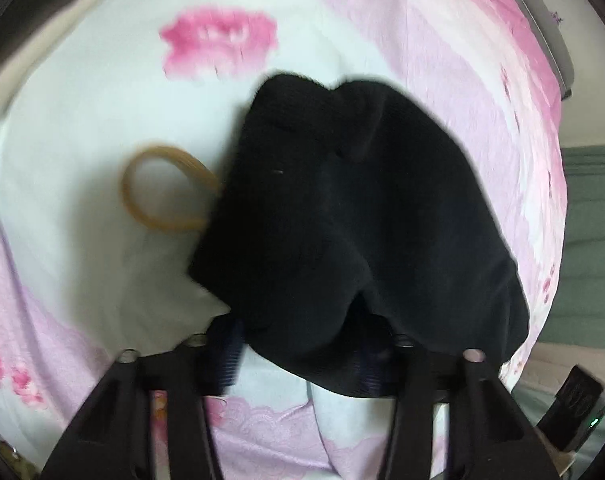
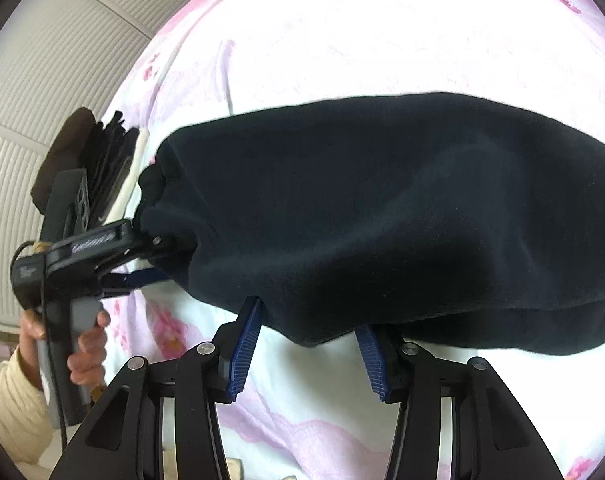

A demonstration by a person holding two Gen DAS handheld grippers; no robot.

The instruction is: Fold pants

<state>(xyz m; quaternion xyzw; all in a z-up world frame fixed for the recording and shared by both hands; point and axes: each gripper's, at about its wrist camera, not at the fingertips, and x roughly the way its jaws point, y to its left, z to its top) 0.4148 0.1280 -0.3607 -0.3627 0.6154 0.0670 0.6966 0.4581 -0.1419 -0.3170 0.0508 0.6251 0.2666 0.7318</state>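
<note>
**Black pants lying in a bundle on a floral bedsheet, both claws at one edge**

The black pants (image 2: 382,208) lie on the bed as a thick, rounded bundle, which suggests the fold is well advanced. The right claw (image 2: 308,344) stands spread wide, its blue pads (image 2: 246,344) on either side of the near edge; the cloth drapes over the gap, and no pinch is visible, so it reads as released. The left claw (image 1: 302,356) meets the same bundle at its gathered end; its fingers are largely buried under cloth, so whether it grips cannot be told. In the right wrist view, the person's hand (image 2: 86,348) holds that tool's handle. A tan elastic band (image 1: 166,188) lies beside the pants, touching their edge. The bedsheet (image 1: 82,92) is pale with pink flowers; a ribbed white wall panel (image 2: 62,60) stands beyond the bed.
</note>
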